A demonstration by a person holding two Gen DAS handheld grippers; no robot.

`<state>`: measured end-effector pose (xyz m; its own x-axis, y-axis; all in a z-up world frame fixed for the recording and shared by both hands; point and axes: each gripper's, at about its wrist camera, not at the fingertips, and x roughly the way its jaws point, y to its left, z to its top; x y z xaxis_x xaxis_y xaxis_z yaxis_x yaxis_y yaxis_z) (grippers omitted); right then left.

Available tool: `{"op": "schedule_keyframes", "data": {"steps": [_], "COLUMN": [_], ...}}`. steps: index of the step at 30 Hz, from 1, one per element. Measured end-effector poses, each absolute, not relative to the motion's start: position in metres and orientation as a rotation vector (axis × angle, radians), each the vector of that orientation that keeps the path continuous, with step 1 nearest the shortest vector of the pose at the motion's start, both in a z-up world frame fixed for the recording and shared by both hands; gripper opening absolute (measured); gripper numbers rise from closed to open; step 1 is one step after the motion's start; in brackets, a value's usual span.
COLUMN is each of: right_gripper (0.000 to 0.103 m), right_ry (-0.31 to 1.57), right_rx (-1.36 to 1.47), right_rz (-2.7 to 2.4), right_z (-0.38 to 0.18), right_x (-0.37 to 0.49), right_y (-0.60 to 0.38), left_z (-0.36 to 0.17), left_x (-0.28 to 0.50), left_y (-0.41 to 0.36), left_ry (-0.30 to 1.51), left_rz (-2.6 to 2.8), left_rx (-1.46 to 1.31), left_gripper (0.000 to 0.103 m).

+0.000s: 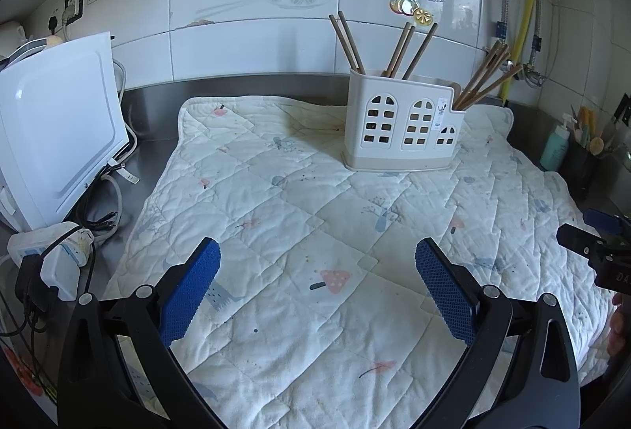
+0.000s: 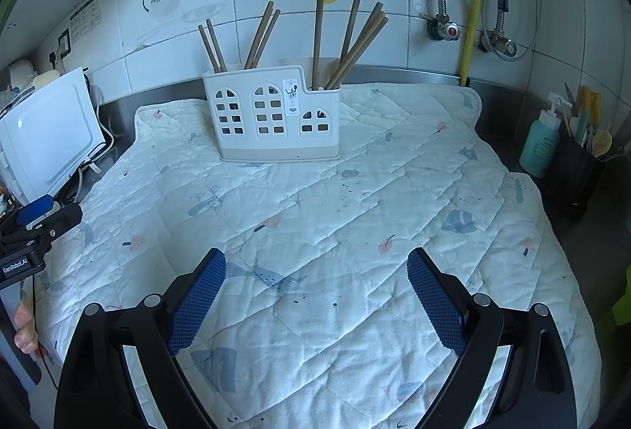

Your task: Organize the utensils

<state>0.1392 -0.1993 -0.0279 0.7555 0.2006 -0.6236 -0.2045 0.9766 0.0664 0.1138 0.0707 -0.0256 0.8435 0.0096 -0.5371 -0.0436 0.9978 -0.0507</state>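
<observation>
A white utensil holder with arched window cut-outs stands at the far side of a quilted mat; it also shows in the right wrist view. Several brown wooden chopsticks stand in its compartments, some leaning right. My left gripper is open and empty, low over the mat's near part. My right gripper is open and empty, also over the mat's near part. Each gripper shows at the edge of the other's view.
A white appliance with cables and a power strip stands at the left on the steel counter. A teal bottle and a dark utensil pot stand at the right. Tiled wall and pipes behind.
</observation>
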Motion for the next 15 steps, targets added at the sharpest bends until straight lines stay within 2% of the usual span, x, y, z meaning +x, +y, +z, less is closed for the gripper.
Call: {"op": "schedule_keyframes", "data": {"steps": [15], "right_gripper": [0.09], "right_ry": [0.68], "right_rx": [-0.004], "right_rz": [0.219], "right_z": [-0.0286], "right_x": [0.1382], "right_y": [-0.2007], "left_z": [-0.0256], "left_x": [0.1131], "left_y": [0.0754], "left_ry": [0.56], "left_rz": [0.037], "left_rx": [-0.076], "left_gripper": [0.098]}}
